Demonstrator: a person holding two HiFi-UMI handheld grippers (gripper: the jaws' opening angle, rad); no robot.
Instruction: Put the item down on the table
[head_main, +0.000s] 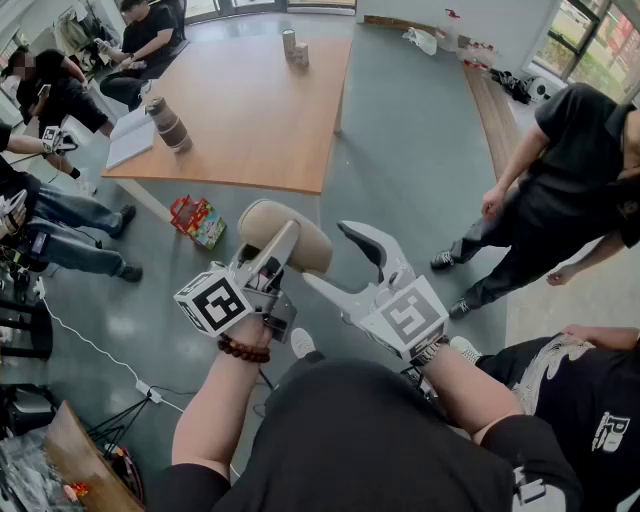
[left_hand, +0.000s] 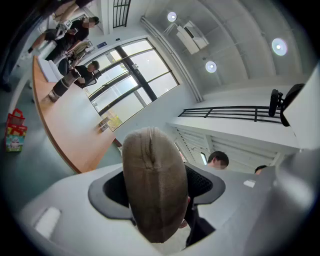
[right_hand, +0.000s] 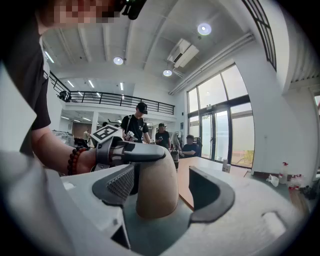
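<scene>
The item is a tan, rounded soft pouch (head_main: 312, 248) held in the air above the grey floor. My left gripper (head_main: 280, 245) is shut on it, and in the left gripper view the pouch (left_hand: 154, 185) fills the space between the two dark pads. My right gripper (head_main: 326, 256) stands open around the pouch's right end. In the right gripper view the pouch (right_hand: 156, 190) lies against the ribbed left pad (right_hand: 120, 184), and a gap separates it from the right pad (right_hand: 210, 192). The wooden table (head_main: 255, 110) lies ahead, well beyond both grippers.
On the table stand a brown cylinder (head_main: 168, 124), an open notebook (head_main: 130, 135) and small cups (head_main: 294, 45). A red and green box (head_main: 197, 220) sits on the floor by the table's near edge. A person (head_main: 565, 190) stands at the right; others sit at the left.
</scene>
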